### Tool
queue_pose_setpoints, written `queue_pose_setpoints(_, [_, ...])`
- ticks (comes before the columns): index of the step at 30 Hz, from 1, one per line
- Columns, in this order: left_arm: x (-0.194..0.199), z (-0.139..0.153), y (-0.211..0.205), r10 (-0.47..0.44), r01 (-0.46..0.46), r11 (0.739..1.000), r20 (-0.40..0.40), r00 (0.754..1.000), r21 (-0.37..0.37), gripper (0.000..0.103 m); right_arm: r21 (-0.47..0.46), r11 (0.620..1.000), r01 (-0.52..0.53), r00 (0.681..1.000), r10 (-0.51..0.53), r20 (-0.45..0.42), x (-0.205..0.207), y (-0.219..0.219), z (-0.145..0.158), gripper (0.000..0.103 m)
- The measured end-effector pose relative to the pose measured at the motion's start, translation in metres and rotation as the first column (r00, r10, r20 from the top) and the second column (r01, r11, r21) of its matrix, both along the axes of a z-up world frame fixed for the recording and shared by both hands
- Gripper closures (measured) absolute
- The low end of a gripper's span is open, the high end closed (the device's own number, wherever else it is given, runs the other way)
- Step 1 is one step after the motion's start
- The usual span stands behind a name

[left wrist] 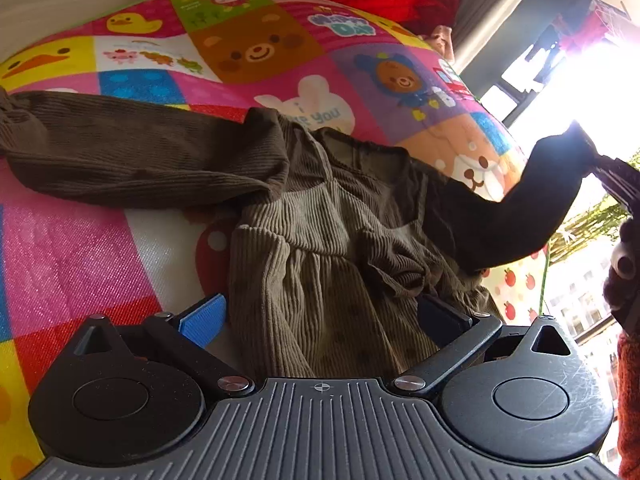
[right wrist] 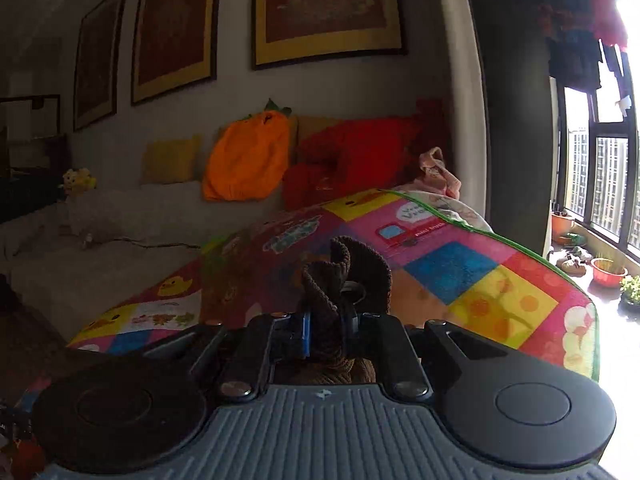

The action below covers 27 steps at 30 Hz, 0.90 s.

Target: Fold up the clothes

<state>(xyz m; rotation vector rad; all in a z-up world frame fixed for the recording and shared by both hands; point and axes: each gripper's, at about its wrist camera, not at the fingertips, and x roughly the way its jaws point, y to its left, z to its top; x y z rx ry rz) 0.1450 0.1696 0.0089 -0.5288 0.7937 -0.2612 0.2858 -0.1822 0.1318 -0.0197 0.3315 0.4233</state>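
A brown corduroy garment (left wrist: 328, 248) lies on a colourful cartoon play mat (left wrist: 256, 52). One sleeve (left wrist: 132, 152) is folded across to the left. My left gripper (left wrist: 324, 316) is open, its fingers on either side of the garment's lower part. My right gripper (right wrist: 326, 324) is shut on the other sleeve's cuff (right wrist: 344, 276) and holds it up above the mat (right wrist: 460, 272). In the left wrist view that lifted sleeve (left wrist: 532, 208) stretches up to the right gripper (left wrist: 616, 180) at the right edge.
A sofa (right wrist: 100, 248) stands behind the mat with an orange pumpkin cushion (right wrist: 248, 160), red clothes (right wrist: 352, 160) and a pink garment (right wrist: 436, 172). Windows and plant pots (right wrist: 608, 272) are at the right. Framed pictures hang on the wall.
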Motion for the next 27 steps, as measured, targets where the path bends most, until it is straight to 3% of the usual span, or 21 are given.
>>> queue_pose_setpoints(5, [-0.015,-0.003,0.015,0.044,-0.044,0.999,-0.009,0.999,-0.016,0.000,-0.023,0.991,-0.134,0.989,0.133,-0.067,0.020,0.069,-0.017,0.091])
queue_pose_setpoints(10, [-0.023,-0.007,0.040,0.128,-0.128,0.991,-0.026,0.991,-0.035,0.000,-0.037,0.963,-0.267,0.956,0.260,-0.137,0.040,0.137,-0.034,0.090])
queue_pose_setpoints(13, [-0.023,-0.010,0.055,0.202,-0.204,0.978,-0.039,0.979,-0.039,0.000,-0.037,0.944,-0.327,0.933,0.316,-0.170,0.049,0.167,-0.042,0.073])
queue_pose_setpoints(16, [-0.018,-0.011,0.071,0.293,-0.295,0.955,-0.049,0.955,-0.037,0.000,-0.016,0.956,-0.292,0.945,0.286,-0.159,0.037,0.143,-0.044,0.062])
queue_pose_setpoints(20, [-0.004,-0.015,0.095,0.456,-0.455,0.890,-0.013,0.890,0.013,0.000,0.012,0.969,-0.246,0.959,0.245,-0.146,0.021,0.110,-0.046,0.053])
queue_pose_setpoints(25, [0.026,-0.024,0.122,0.630,-0.627,0.775,-0.011,0.777,0.079,0.000,0.048,0.981,-0.187,0.973,0.192,-0.131,0.001,0.070,-0.048,0.050])
queue_pose_setpoints(27, [0.038,-0.027,0.126,0.644,-0.641,0.763,-0.013,0.765,0.085,0.000,0.063,0.984,-0.164,0.977,0.171,-0.125,-0.007,0.053,-0.049,0.049])
